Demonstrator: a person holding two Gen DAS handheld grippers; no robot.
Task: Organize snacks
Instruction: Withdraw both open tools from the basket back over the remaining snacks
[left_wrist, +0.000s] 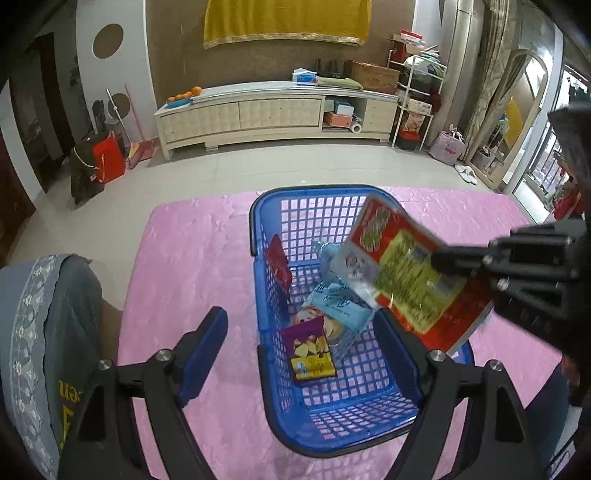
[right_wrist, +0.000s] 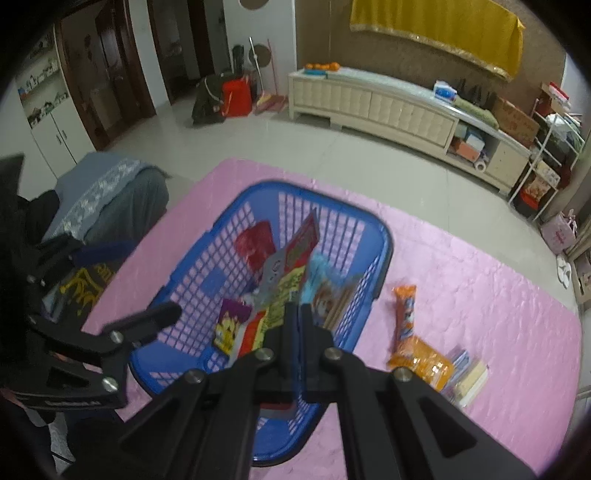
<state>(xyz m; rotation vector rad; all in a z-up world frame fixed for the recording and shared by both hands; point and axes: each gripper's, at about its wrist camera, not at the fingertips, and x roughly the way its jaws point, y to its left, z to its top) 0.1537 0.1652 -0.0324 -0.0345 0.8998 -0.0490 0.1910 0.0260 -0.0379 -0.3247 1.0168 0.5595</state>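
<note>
Right wrist view: right tool (right_wrist: 297, 314) pinches red packet (right_wrist: 284, 291) above basket (right_wrist: 384, 243).

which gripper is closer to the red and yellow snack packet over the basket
Right. The right gripper is shut on the red and yellow snack packet above the blue basket. The left gripper hangs open and empty at the basket's near end.

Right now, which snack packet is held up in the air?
The big red-and-yellow packet, pinched by the right claw above the blue basket; the others lie inside.
</note>
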